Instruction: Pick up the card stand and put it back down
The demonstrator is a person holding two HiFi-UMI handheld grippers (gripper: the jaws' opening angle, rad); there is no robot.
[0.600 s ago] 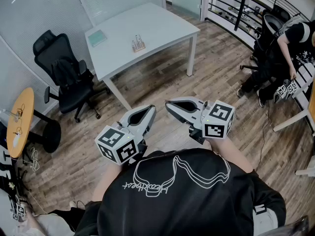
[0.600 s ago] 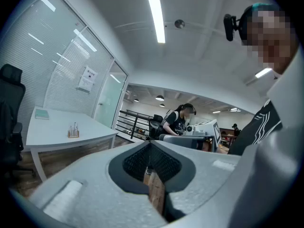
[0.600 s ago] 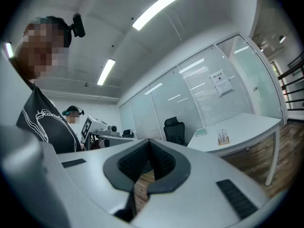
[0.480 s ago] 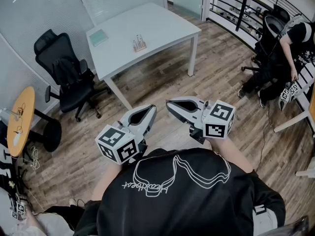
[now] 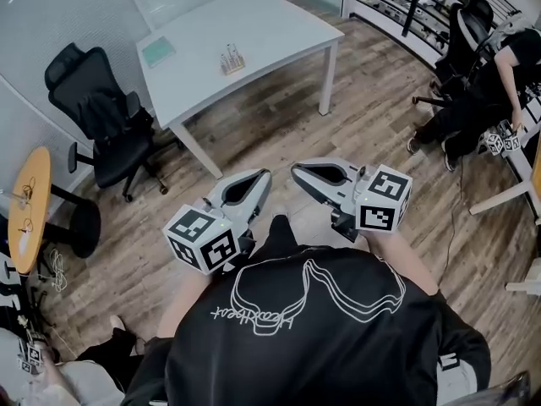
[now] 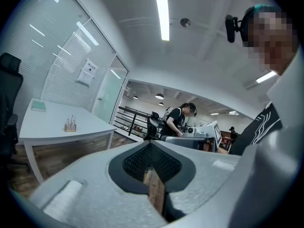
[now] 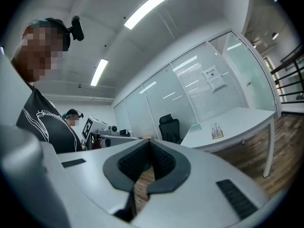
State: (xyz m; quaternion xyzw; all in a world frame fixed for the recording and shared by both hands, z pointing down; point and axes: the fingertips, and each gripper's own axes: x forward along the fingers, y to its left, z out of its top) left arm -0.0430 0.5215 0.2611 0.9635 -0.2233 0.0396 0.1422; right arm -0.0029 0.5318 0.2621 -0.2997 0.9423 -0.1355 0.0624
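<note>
The card stand [image 5: 231,60], a small wooden block with upright clips, stands on the white table [image 5: 254,36] far ahead of me. It also shows small in the left gripper view [image 6: 70,125] and in the right gripper view [image 7: 217,132]. My left gripper [image 5: 264,176] is held low in front of my chest, shut and with nothing in it [image 6: 151,144]. My right gripper [image 5: 296,172] hangs beside it, tips almost meeting the left one's, also shut and holding nothing [image 7: 149,141]. Both are well short of the table, over the wooden floor.
A green booklet [image 5: 158,52] lies on the table's left part. A black office chair [image 5: 101,117] stands left of the table, and a round wooden side table [image 5: 30,210] is further left. A person [image 5: 499,66] works at a desk on the right, near a railing [image 5: 397,7].
The view has shifted a little, so the table sits higher and further left in the frame. Both grippers stay shut and have kept their place before my chest.
</note>
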